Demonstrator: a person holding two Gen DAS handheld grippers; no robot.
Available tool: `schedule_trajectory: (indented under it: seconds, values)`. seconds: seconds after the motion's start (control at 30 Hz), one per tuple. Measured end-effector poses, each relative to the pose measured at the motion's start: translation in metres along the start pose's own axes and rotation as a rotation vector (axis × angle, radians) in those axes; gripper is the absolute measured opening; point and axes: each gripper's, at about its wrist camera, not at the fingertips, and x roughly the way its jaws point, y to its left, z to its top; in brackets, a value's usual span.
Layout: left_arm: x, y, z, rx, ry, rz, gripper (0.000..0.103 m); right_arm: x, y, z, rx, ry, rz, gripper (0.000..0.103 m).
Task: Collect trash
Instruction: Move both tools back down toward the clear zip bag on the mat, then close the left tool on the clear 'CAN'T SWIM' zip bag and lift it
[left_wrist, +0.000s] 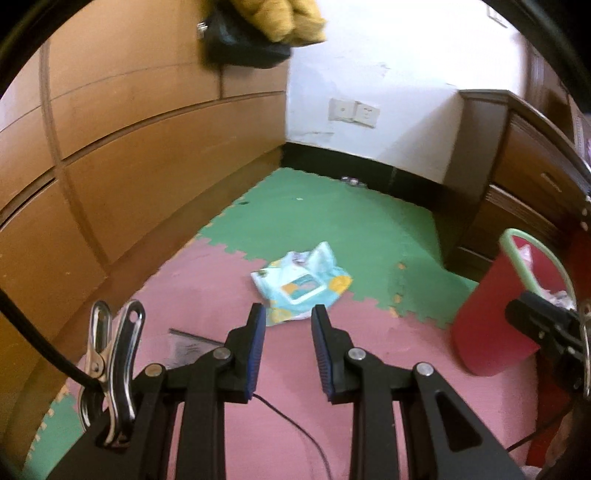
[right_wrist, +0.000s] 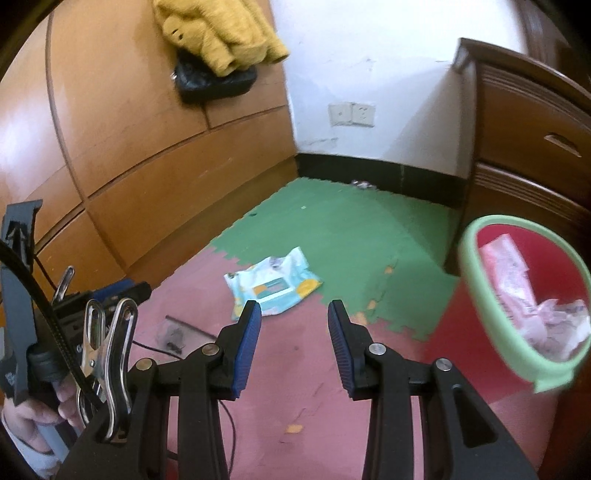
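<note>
One wet-wipe packet (left_wrist: 301, 282) flat on the floor mat (left_wrist: 343, 218), astride the toothed seam between pink and green tiles, just ahead of both grippers. One red bin (right_wrist: 524, 295) with pale green rim, to the right of the packet and well apart from it; crumpled paper and a pink wrapper inside. Two grippers: left gripper (left_wrist: 288, 325) with fingers (left_wrist: 255, 347) apart, narrow gap, nothing between; right gripper (right_wrist: 294, 321) with fingers (right_wrist: 245, 350) apart, wider gap, nothing between. Neither touching the packet. One small clear bag (right_wrist: 173, 334) on pink tile left of the packet. One thin black cable (left_wrist: 295, 428) trailing over pink tile beneath the fingers. Two wall sockets (right_wrist: 351, 113) side by side on the white wall. One yellow garment (right_wrist: 218, 33) draped over one black bag (right_wrist: 214, 83) against the wooden wardrobe (right_wrist: 147, 155). Wardrobe bounding the mat on the left, dark drawer unit (right_wrist: 528, 147) on the right, black skirting at the far edge. Open floor all round the packet; something small by the far skirting, too blurred to name.
</note>
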Motion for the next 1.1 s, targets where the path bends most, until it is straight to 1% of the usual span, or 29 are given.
schedule_trajectory:
  seconds: [0.17,0.4,0.57,0.73,0.93,1.0,1.1]
  values:
    - [0.007,0.043,-0.002,-0.032,0.021,0.055,0.026,0.02,0.026,-0.001,-0.018,0.041,0.037,0.039]
    - [0.031,0.089,-0.007,-0.083,0.074,0.089,0.026,0.05,0.059,-0.008,-0.045,0.103,0.076,0.039]
    - [0.069,0.126,-0.015,-0.141,0.16,0.097,0.026,0.076,0.075,-0.017,-0.046,0.152,0.094,0.039]
    - [0.104,0.157,-0.023,-0.204,0.253,0.095,0.026,0.107,0.082,-0.029,-0.039,0.206,0.104,0.039]
    - [0.146,0.18,-0.035,-0.303,0.354,0.06,0.029,0.14,0.086,-0.042,-0.025,0.265,0.115,0.039]
    - [0.158,0.186,-0.039,-0.317,0.377,0.065,0.03,0.146,0.087,-0.045,-0.029,0.277,0.116,0.039]
    - [0.176,0.192,-0.045,-0.312,0.414,0.076,0.034,0.155,0.086,-0.05,-0.037,0.293,0.118,0.039]
